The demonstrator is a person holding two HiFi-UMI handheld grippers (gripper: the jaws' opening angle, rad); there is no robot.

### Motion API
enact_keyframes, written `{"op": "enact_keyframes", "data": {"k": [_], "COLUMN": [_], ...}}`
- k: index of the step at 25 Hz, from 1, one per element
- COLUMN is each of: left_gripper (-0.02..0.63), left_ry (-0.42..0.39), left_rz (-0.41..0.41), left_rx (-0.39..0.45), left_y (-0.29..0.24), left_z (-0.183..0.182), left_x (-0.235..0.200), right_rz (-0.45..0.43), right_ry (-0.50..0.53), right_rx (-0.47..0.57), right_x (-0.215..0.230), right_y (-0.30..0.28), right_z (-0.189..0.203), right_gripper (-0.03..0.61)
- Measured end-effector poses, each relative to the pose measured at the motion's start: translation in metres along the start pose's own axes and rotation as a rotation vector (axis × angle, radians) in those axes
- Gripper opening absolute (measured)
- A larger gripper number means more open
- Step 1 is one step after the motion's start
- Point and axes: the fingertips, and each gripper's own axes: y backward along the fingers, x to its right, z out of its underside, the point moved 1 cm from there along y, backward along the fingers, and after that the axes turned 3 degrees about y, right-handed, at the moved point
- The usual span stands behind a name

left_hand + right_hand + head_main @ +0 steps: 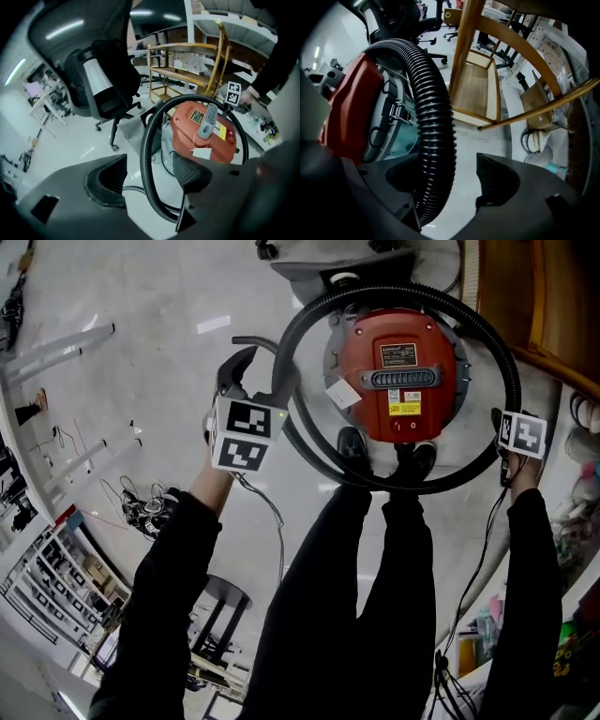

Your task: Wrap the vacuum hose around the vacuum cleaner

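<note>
The red vacuum cleaner (403, 381) stands on the floor in front of the person's feet. Its black ribbed hose (309, 324) runs in a wide loop around the body. My left gripper (264, 371) is at the loop's left side. In the left gripper view the hose (146, 154) passes between the jaws of the left gripper (150, 161), with floor showing on both sides, so it is open. My right gripper (499, 423) is at the loop's right side. There the hose (436, 126) lies against the left jaw of the right gripper (450, 161), clear of the right pad (492, 180); it is open too.
A wooden shelf unit (187, 61) stands behind the vacuum, close to my right gripper (476, 89). A black office chair (101, 79) is at the left. The person's shoes (353, 446) touch the vacuum's near side. Cables (141, 502) and a stool (220, 601) are on the floor.
</note>
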Motion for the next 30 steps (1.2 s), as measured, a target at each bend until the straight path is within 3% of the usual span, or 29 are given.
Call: {"op": "enact_keyframes", "data": {"k": [2, 4, 6, 8, 14, 23, 30], "left_gripper": [0.313, 0.311, 0.311, 0.311, 0.311, 0.311, 0.311], "left_ry": [0.127, 0.241, 0.303, 0.321, 0.350, 0.376, 0.416], "left_rz": [-0.003, 0.005, 0.022, 0.044, 0.131, 0.170, 0.164], "left_rx": [0.010, 0.020, 0.030, 0.036, 0.041, 0.057, 0.044], "left_y": [0.019, 0.035, 0.052, 0.069, 0.109, 0.165, 0.186], "left_z": [0.019, 0.034, 0.042, 0.045, 0.043, 0.034, 0.045], "left_x": [0.005, 0.016, 0.035, 0.058, 0.127, 0.166, 0.186], "right_rz": [0.020, 0.003, -0.027, -0.042, -0.018, -0.158, -0.105], "right_ry": [-0.017, -0.065, -0.105, -0.094, 0.072, -0.025, -0.182], "right_rx": [0.014, 0.029, 0.039, 0.053, 0.145, 0.169, 0.247], "right_x": [0.002, 0.001, 0.000, 0.000, -0.011, -0.015, 0.032], "right_y": [-0.003, -0.001, 0.004, 0.012, 0.042, 0.075, 0.106], "right_z": [0.000, 0.002, 0.006, 0.008, 0.004, 0.022, 0.024], "right_gripper": [0.388, 0.408, 0.410, 0.410, 0.410, 0.431, 0.443]}}
